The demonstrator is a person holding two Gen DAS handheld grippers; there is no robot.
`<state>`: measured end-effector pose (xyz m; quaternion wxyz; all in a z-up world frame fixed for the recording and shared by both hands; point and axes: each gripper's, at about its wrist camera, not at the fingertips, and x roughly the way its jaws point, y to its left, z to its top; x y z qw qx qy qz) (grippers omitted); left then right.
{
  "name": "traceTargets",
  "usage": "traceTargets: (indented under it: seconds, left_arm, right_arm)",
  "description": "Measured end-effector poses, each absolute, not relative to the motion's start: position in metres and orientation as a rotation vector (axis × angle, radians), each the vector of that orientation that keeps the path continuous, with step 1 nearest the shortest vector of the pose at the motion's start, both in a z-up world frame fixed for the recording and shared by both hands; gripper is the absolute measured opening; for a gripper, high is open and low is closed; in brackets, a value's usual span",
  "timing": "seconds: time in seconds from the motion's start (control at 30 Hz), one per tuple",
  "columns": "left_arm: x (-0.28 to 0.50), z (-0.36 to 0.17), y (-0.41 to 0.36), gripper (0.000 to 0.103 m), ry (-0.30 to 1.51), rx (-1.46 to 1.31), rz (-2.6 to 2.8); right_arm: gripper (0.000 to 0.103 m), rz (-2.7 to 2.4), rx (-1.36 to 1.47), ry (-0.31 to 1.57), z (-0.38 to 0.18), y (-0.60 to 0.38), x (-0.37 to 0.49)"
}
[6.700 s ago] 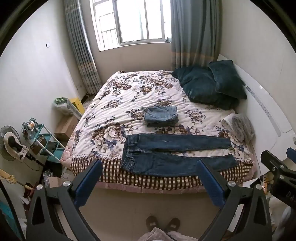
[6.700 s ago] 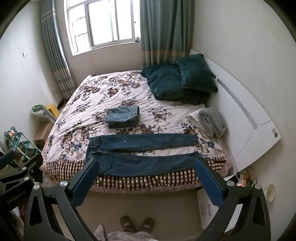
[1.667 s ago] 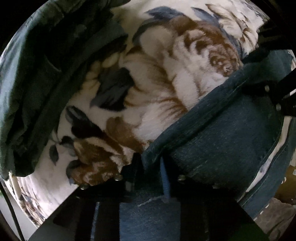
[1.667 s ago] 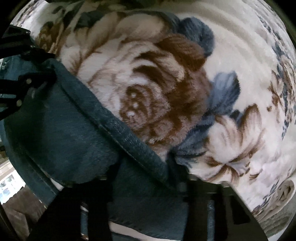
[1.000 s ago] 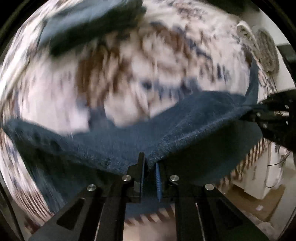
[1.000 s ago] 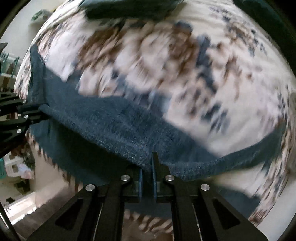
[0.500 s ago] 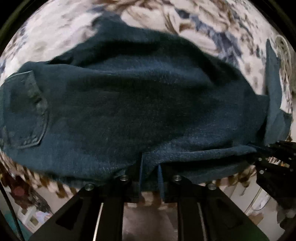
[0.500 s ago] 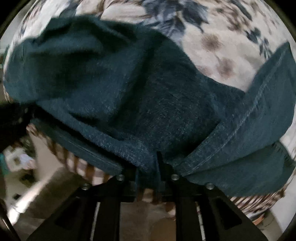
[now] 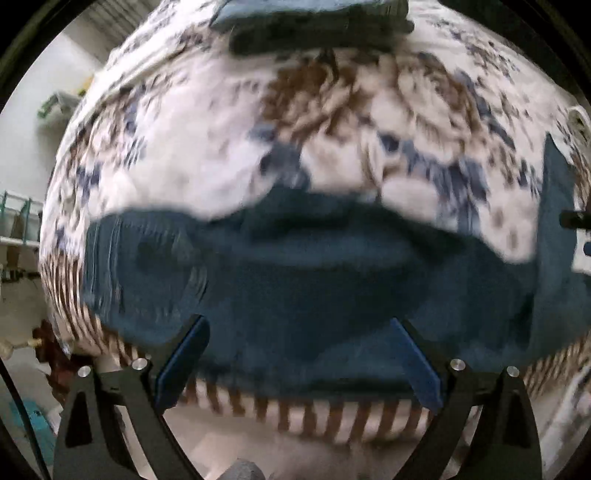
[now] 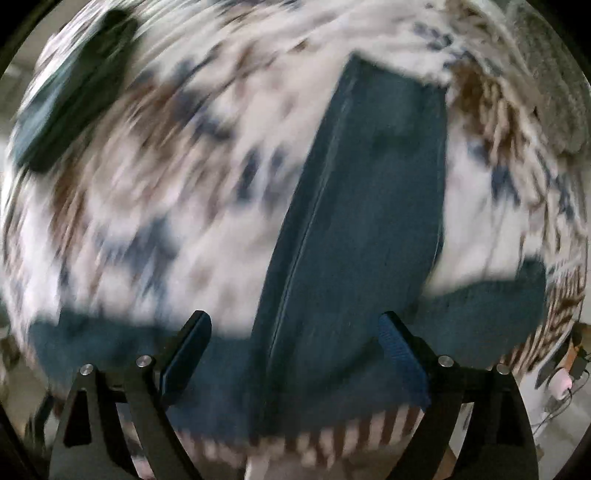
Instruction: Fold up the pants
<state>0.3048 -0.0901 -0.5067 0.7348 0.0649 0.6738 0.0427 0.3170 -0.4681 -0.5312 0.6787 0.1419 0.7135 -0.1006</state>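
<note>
Dark blue jeans (image 9: 314,280) lie along the near edge of the bed, one leg folded over the other. In the right wrist view a leg end (image 10: 369,206) lies flipped up across the blanket. My left gripper (image 9: 297,354) is open and empty just above the jeans' near edge. My right gripper (image 10: 295,350) is open and empty above the leg part. Both views are blurred by motion.
The floral blanket (image 9: 207,147) covers the bed, with a brown checked border (image 9: 332,417) at the near edge. A folded pair of jeans (image 9: 314,22) lies further back. A grey garment (image 10: 554,81) lies at the far right. A shelf rack (image 9: 18,221) stands left.
Both grippers have let go of the jeans and opened. Both have pulled back from the cloth, which now lies folded on the bed.
</note>
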Motion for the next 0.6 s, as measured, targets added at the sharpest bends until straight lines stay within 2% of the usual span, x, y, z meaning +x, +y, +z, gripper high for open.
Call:
traceTargets:
  seconds: [0.1, 0.13, 0.17, 0.2, 0.23, 0.27, 0.3, 0.5, 0.6]
  left_arm:
    - [0.334, -0.519, -0.115, 0.099, 1.451, 0.133, 0.102]
    - [0.342, -0.514, -0.119, 0.099, 1.448, 0.139, 0.097]
    - [0.346, -0.509, -0.122, 0.099, 1.442, 0.148, 0.091]
    - [0.351, -0.512, -0.131, 0.099, 1.437, 0.165, 0.078]
    - [0.351, -0.512, -0.139, 0.099, 1.438, 0.177, 0.065]
    - [0.349, -0.51, -0.145, 0.099, 1.436, 0.182, 0.055]
    - [0.349, -0.509, -0.15, 0.099, 1.433, 0.187, 0.039]
    - [0.334, -0.512, -0.176, 0.099, 1.467, 0.199, -0.046]
    - [0.327, -0.514, -0.186, 0.099, 1.482, 0.199, -0.066]
  right_arm:
    - [0.093, -0.305, 0.28, 1.602, -0.567, -0.49, 0.363]
    - [0.089, -0.321, 0.252, 1.614, -0.578, -0.494, 0.374]
    - [0.08, -0.333, 0.225, 1.625, -0.588, -0.496, 0.38]
    - [0.056, -0.355, 0.204, 1.627, -0.594, -0.5, 0.382]
    - [0.04, -0.374, 0.233, 1.609, -0.593, -0.507, 0.379]
    - [0.03, -0.375, 0.303, 1.569, -0.586, -0.516, 0.372]
    - [0.007, -0.373, 0.407, 1.516, -0.571, -0.53, 0.355]
    - [0.007, -0.55, 0.665, 1.348, -0.502, -0.616, 0.225]
    - [0.008, -0.642, 0.827, 1.358, -0.523, -0.65, 0.147]
